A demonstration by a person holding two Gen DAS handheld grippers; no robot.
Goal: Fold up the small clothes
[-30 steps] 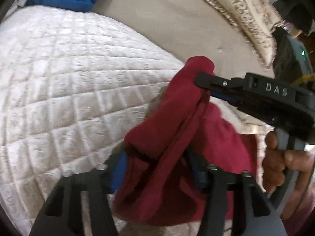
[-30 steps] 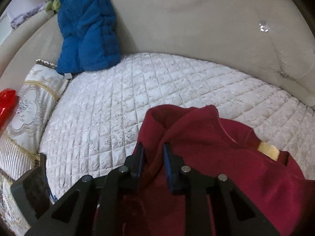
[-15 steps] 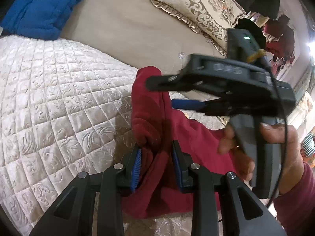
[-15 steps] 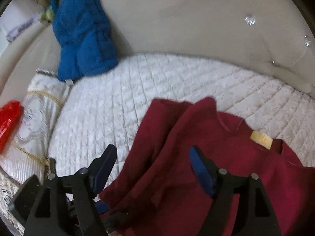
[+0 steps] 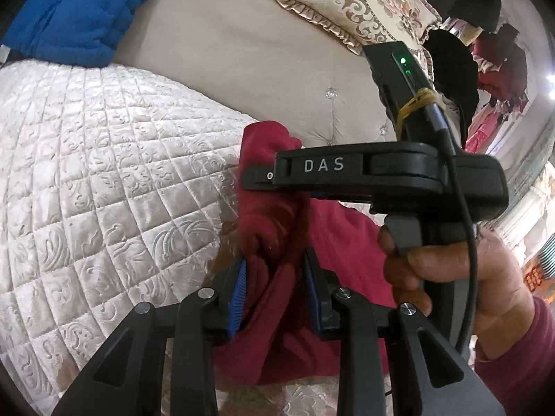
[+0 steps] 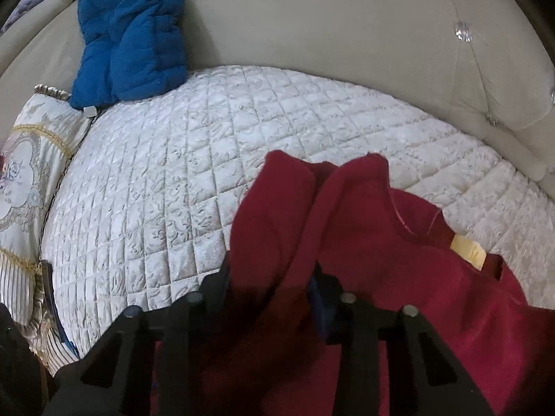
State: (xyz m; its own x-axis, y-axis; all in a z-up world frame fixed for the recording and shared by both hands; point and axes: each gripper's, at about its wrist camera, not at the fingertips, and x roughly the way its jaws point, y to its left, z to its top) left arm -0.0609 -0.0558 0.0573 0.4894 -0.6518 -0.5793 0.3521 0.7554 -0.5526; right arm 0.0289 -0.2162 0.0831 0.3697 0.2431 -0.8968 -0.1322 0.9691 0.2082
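Note:
A dark red shirt [image 6: 399,249] with a yellow neck label [image 6: 468,251] lies bunched on the white quilted cover [image 6: 173,180]. My left gripper [image 5: 275,291] is shut on a fold of the shirt [image 5: 274,242] between its blue pads. My right gripper [image 6: 269,287] has closed on another fold of the same shirt. It also shows in the left wrist view [image 5: 256,180], side-on, just beyond my left gripper, with its tip on the red cloth.
A blue padded jacket [image 6: 128,34] lies at the far left of the cover against the beige padded sofa back [image 6: 329,24]. A patterned cushion [image 6: 24,173] sits at the left edge, another patterned cushion [image 5: 357,3] behind.
My right gripper opened wide half a second ago and has now closed again on a fold of the shirt. My left gripper has kept its hold throughout.

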